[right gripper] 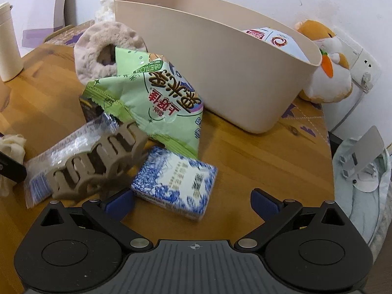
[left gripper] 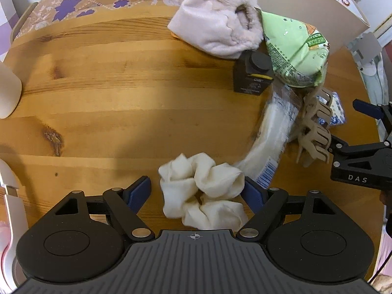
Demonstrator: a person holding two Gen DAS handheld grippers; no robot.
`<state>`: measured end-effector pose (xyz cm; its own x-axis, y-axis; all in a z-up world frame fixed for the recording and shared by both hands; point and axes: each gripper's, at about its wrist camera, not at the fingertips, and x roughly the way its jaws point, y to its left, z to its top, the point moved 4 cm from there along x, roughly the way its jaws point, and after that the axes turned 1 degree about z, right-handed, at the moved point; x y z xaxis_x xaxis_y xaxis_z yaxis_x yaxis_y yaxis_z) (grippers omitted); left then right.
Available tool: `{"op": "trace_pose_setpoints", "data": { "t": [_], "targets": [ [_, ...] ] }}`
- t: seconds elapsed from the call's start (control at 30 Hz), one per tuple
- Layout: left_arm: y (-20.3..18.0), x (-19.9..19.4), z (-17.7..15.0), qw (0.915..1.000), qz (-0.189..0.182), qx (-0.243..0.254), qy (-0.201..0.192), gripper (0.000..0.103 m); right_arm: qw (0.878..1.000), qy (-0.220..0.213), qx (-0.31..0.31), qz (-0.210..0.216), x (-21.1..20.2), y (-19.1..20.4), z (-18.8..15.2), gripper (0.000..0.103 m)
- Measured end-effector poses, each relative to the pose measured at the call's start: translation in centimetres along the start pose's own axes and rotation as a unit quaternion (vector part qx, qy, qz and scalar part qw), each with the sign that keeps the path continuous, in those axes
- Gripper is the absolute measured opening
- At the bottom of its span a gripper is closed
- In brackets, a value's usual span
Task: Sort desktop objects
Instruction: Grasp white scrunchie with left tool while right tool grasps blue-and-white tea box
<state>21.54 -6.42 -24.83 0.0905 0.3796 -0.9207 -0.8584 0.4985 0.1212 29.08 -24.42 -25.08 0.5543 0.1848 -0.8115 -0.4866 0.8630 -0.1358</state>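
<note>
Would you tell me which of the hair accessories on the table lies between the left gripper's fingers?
The cream scrunchie; the left gripper straddles it, open. The beige claw clip and pink fluffy headband lie farther off.

A round wooden table [left gripper: 98,78] carries a cream scrunchie [left gripper: 203,191], a pink plush headband [left gripper: 218,24], a small black box [left gripper: 252,73], a blue-patterned tissue packet [right gripper: 175,186], a beige bin [right gripper: 220,73] (something printed inside) and a white cup [right gripper: 8,41].

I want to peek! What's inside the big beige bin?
Inside the beige bin a white packet with red print pokes above the rim. The wall hides everything lower down.
</note>
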Motion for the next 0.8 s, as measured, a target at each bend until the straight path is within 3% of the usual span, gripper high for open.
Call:
{"op": "trace_pose_setpoints", "data": {
  "t": [0.2,0.4,0.6,0.8],
  "targets": [
    [0.2,-0.1,0.3,0.9998,-0.002,-0.017,0.003,0.069,0.999,-0.005,0.03,0.011,0.4,-0.1,0.1,0.103],
    [0.6,-0.4,-0.4,0.9986,-0.011,-0.048,0.022,0.069,0.999,-0.014,0.029,0.018,0.6,-0.2,0.0,0.103],
    [0.8,-0.8,-1.8,0.9984,-0.001,-0.047,0.031,0.069,0.995,-0.035,-0.092,0.028,0.6,0.4,0.5,0.103],
    [0.9,-1.1,-3.3,0.9966,-0.002,-0.062,0.054,0.075,0.987,-0.035,-0.141,0.063,0.6,0.3,1.1,0.097]
  ]
}}
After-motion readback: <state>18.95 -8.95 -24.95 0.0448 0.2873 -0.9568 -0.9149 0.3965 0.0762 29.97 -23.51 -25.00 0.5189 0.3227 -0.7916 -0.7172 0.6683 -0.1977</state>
